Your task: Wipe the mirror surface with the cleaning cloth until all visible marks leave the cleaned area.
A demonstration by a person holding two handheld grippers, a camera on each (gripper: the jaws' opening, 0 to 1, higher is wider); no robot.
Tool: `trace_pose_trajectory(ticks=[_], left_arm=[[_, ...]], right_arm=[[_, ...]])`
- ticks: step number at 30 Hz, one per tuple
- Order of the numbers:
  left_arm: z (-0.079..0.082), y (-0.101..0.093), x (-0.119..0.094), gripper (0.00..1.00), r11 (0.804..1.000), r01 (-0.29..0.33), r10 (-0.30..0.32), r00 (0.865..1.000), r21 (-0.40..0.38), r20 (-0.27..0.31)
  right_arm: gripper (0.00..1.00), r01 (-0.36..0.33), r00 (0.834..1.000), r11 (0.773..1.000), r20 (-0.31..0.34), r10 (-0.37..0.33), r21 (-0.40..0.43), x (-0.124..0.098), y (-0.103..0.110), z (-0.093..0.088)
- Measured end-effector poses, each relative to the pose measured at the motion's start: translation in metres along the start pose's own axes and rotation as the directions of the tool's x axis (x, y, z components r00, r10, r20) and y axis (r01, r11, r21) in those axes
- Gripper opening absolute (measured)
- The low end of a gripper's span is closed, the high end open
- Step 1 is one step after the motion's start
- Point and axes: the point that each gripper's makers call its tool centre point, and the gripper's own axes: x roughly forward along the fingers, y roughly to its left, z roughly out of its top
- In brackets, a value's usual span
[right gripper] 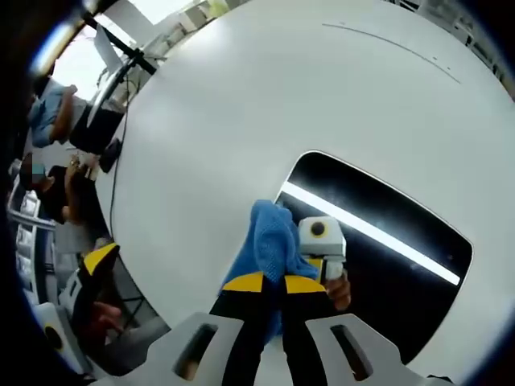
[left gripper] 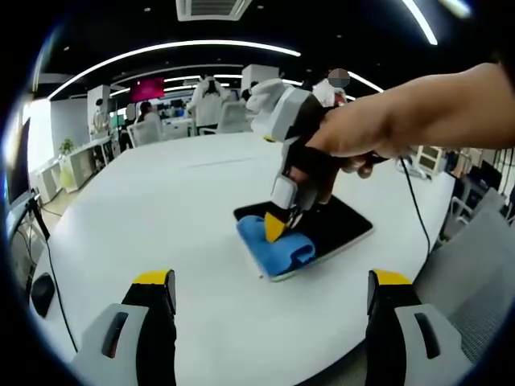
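A dark rectangular mirror lies flat on the white round table. A blue cleaning cloth is bunched on the mirror's near left corner. In the left gripper view a person's hand holds my right gripper tip-down on the cloth. In the right gripper view my right gripper is shut on the blue cloth, pressed against the mirror, whose glass reflects a ceiling light strip and the gripper. My left gripper stands open above the table's near edge, apart from the mirror, and its yellow tip shows at lower left.
A black cable runs over the table to the right of the mirror. Another cable and a small dark object hang off the table's left edge. Desks, chairs and several people stand in the office behind the table.
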Motion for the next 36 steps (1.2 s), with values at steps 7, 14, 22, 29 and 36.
trace_pose_trajectory(ticks=[7, 14, 22, 29, 36], left_arm=[[-0.001, 0.000, 0.000, 1.00, 1.000, -0.001, 0.001, 1.000, -0.005, -0.002], [-0.003, 0.001, 0.001, 1.00, 1.000, -0.002, 0.002, 1.000, -0.010, -0.006], [-0.004, 0.003, 0.002, 1.00, 1.000, -0.008, 0.008, 1.000, -0.014, -0.009], [-0.006, 0.004, 0.002, 1.00, 1.000, -0.007, 0.007, 1.000, -0.017, -0.014], [-0.006, 0.003, 0.003, 1.00, 1.000, -0.006, 0.005, 1.000, -0.018, -0.017]], right_arm=[[0.02, 0.013, 1.000, 1.000, 0.008, -0.013, -0.007, 0.000, -0.006, 0.011], [0.02, 0.032, 0.999, 0.999, 0.037, -0.031, -0.023, -0.001, -0.014, 0.026], [0.02, 0.058, 0.997, 0.997, 0.049, -0.056, -0.042, 0.000, -0.023, 0.043], [0.02, 0.081, 0.996, 0.995, 0.051, -0.078, -0.060, -0.001, -0.030, 0.054], [0.02, 0.087, 0.995, 0.994, 0.058, -0.084, -0.060, 0.002, -0.036, 0.066]])
